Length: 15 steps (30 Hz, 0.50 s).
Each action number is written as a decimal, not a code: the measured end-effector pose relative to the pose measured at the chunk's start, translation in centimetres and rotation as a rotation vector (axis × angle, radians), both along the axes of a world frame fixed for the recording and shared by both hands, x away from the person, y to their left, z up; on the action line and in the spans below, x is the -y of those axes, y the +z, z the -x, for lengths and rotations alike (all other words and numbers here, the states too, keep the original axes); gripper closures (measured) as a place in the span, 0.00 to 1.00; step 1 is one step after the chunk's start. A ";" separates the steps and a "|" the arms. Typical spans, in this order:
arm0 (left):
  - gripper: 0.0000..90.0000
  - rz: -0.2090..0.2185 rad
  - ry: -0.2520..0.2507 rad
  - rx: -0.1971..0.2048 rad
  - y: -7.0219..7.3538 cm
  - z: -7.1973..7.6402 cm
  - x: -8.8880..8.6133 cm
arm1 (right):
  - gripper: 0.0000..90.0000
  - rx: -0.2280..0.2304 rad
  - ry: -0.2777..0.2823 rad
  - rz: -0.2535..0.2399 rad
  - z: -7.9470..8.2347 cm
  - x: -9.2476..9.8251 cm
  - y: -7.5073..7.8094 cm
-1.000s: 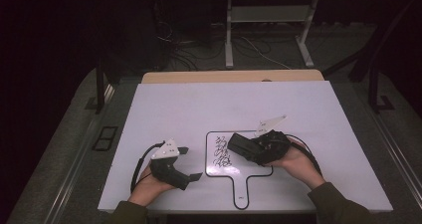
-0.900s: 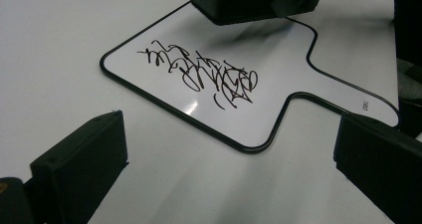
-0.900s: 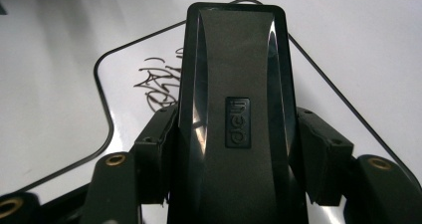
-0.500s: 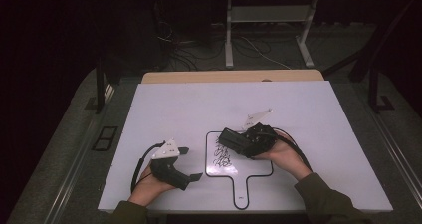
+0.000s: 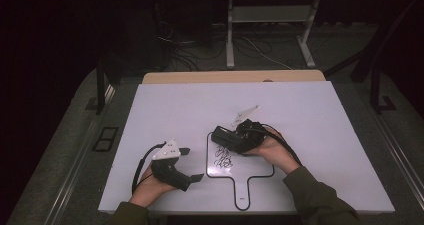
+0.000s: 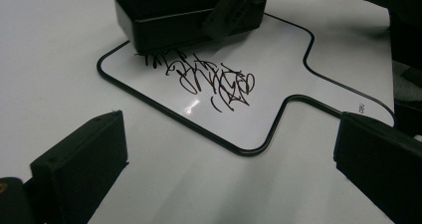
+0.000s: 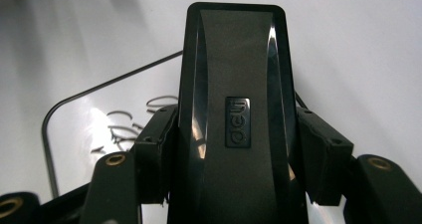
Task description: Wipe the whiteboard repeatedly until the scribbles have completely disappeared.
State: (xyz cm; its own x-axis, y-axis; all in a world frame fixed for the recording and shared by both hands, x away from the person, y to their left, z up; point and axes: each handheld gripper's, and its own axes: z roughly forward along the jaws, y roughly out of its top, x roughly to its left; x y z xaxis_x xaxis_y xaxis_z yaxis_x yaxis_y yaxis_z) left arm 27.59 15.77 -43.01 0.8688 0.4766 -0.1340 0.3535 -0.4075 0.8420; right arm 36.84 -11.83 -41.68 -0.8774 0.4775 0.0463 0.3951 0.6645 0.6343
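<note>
White tabletop (image 5: 310, 115) is carrying a small whiteboard (image 5: 250, 167); right gripper (image 5: 235, 137) is clamping an eraser (image 7: 231, 114) over its scribbles (long axis along the jaws, logo visible up close). Left gripper (image 5: 192, 164) is idling wide.

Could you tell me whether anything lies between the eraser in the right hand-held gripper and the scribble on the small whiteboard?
Nothing visible does. The right hand-held gripper is shut on the black eraser, which sits at the scribble's upper edge on the small whiteboard, with bare board beside it.
</note>
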 end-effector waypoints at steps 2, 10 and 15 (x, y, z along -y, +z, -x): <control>0.00 -0.001 0.002 -0.002 0.0 0.0 0.0 | 0.43 0.000 0.002 0.010 -0.3 -0.4 -0.1; 0.00 -0.001 -0.002 -0.002 0.0 0.0 0.0 | 0.43 0.009 0.007 0.042 -1.2 -1.4 -0.6; 0.00 -0.001 -0.003 -0.002 0.0 0.0 0.0 | 0.43 0.011 0.008 0.053 -1.4 -1.6 -1.1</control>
State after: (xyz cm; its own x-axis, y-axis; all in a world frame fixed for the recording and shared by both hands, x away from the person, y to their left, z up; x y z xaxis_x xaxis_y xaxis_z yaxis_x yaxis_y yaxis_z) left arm 27.58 15.79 -42.99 0.8699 0.4743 -0.1353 0.3540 -0.4095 0.8408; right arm 38.23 -10.24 -42.79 -0.8817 0.4717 0.0110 0.3823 0.7006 0.6025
